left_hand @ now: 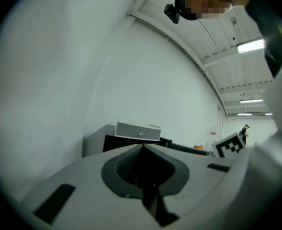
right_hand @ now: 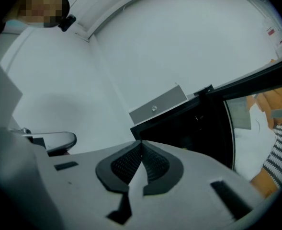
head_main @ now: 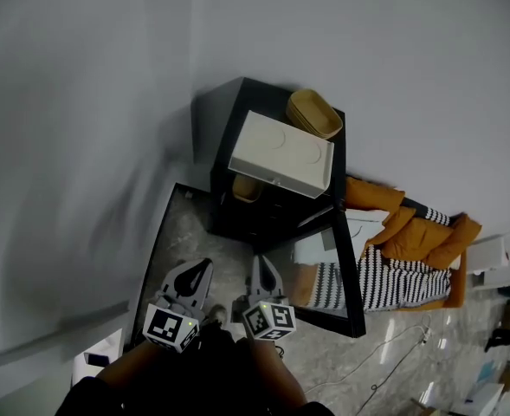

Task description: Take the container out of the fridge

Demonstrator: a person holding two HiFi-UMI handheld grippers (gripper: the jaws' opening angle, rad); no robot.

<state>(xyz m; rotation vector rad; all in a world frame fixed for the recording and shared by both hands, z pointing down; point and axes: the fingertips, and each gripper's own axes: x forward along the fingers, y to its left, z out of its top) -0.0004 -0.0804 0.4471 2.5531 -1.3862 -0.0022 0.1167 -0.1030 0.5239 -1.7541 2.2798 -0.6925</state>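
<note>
black open fridge (head_main: 223,156) with a tan container (head_main: 246,189) inside. left tongs (head_main: 205,264) and right tongs (head_main: 261,261) pinched together, empty.

White flat box (head_main: 280,152), small knob on front face, two faint circles on lid. Tan oval tub (head_main: 314,113) just beside box, at far edge. Orange jacket (head_main: 415,232) to right, over black-and-white striped cloth (head_main: 393,280). Thin cable (head_main: 399,334) on grey marbled floor (head_main: 358,371). Pale wall (head_main: 90,102) behind. Ceiling strip light (left_hand: 250,45) lit.
</note>
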